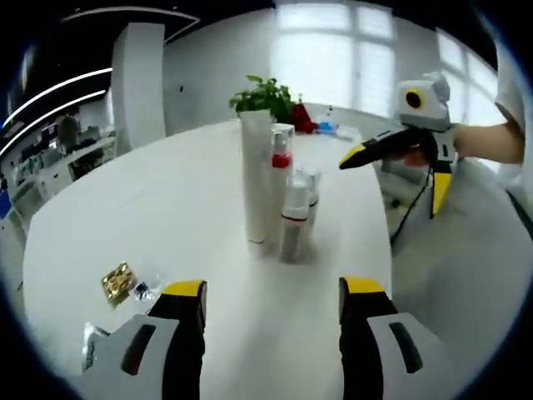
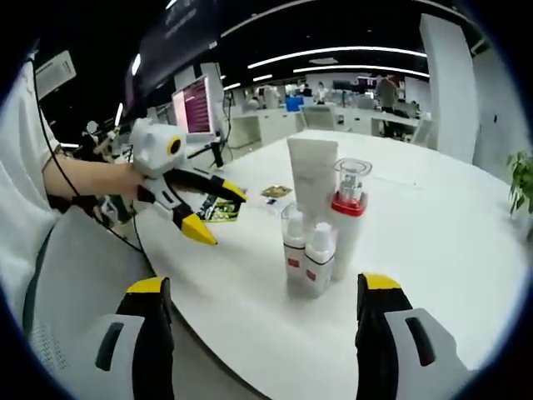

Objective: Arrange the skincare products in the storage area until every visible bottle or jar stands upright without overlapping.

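four skincare containers stand upright, packed close, mid-bench [image 1: 166, 200]: a tall white tube [image 1: 256, 179], a red-collared pump bottle [image 1: 281, 179] and two small white bottles [image 2: 306, 254]. both left tongs [image 1: 271, 292] and right tongs [image 2: 262, 287] hang released, grasping nothing.

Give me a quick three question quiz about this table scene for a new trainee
1. True or false: the tall white tube stands upright.
2. What colour is the band on the pump bottle? A red, B blue, C green.
3. Fill in: the left gripper has its jaws ____.

Key: 1 true. 2 A. 3 open; the right gripper too. Both hold nothing.
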Demonstrator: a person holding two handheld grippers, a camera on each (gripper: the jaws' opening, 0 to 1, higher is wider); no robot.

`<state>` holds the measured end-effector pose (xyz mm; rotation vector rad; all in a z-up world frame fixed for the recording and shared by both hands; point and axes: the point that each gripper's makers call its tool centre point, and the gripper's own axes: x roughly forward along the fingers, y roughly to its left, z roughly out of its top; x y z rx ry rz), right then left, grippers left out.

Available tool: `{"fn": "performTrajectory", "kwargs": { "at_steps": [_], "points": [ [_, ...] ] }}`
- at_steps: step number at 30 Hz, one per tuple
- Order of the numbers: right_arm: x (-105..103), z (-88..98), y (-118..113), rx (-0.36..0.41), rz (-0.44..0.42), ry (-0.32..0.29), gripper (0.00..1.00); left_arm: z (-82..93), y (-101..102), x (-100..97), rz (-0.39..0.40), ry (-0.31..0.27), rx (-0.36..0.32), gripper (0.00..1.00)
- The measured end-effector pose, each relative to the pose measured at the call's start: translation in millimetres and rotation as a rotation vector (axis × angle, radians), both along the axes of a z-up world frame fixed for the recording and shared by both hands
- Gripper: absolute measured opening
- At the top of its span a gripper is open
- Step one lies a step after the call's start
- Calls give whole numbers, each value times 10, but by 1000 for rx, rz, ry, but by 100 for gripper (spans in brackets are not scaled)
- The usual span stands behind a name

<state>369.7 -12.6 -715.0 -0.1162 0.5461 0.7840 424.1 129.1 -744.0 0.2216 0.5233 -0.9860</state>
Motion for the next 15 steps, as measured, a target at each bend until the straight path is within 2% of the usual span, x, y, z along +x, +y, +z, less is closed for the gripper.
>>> {"fn": "performTrajectory", "kwargs": {
  "at_steps": [6, 8, 10, 12, 15],
  "points": [
    [15, -37, -49, -28, -5, -11, 91, 126, 302, -126, 128, 21, -42, 71],
    [12, -41, -38, -28, 3, -12, 90, 95, 447, -160, 177, 66, -44, 74],
    [3, -48, -17, -45, 22, -21, 89, 120, 473, -248, 210, 80, -43, 78],
    [-16, -72, -9, -70, 34, -22, 90, 119, 594, -258, 237, 83, -44, 81],
    [-18, -37, 14, -57, 37, -32, 91, 200, 668, -346, 272, 96, -64, 82]
  ]
}}
